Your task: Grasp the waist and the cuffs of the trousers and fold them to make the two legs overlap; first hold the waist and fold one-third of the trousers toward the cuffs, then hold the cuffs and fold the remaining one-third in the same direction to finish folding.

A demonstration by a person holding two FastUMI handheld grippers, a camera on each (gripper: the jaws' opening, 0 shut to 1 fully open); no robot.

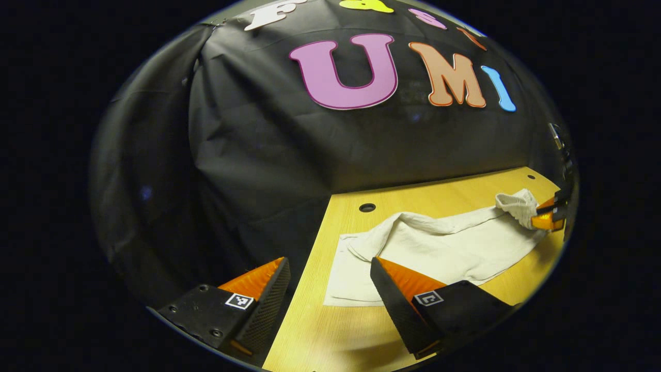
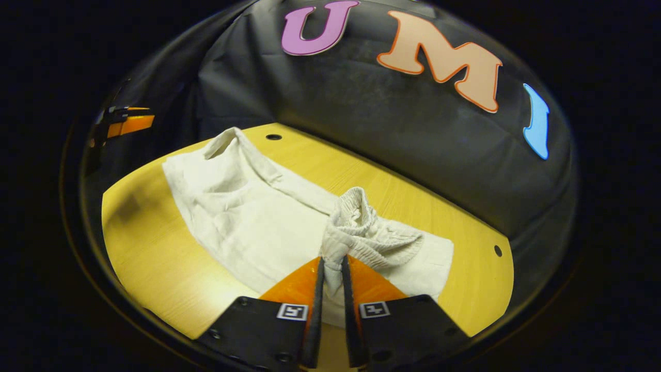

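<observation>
White trousers (image 1: 444,248) lie along a yellow wooden table (image 1: 330,330), the two legs lying one over the other. My left gripper (image 1: 329,263) is open above the cuff end (image 1: 343,281), with nothing between its fingers. In the left gripper view the right gripper (image 1: 548,214) shows at the far right, holding the bunched waist (image 1: 519,205). In the right gripper view my right gripper (image 2: 330,263) is shut on the elastic waistband (image 2: 361,222), which is lifted and gathered above the trousers (image 2: 242,212). The left gripper (image 2: 126,121) shows far off at the upper left, beyond the cuffs (image 2: 222,147).
The black cloth wall rises right behind the table's far edge. The tabletop (image 2: 144,258) has small round holes (image 1: 367,207) (image 2: 497,250) near its corners. Its left edge drops off just under my left gripper.
</observation>
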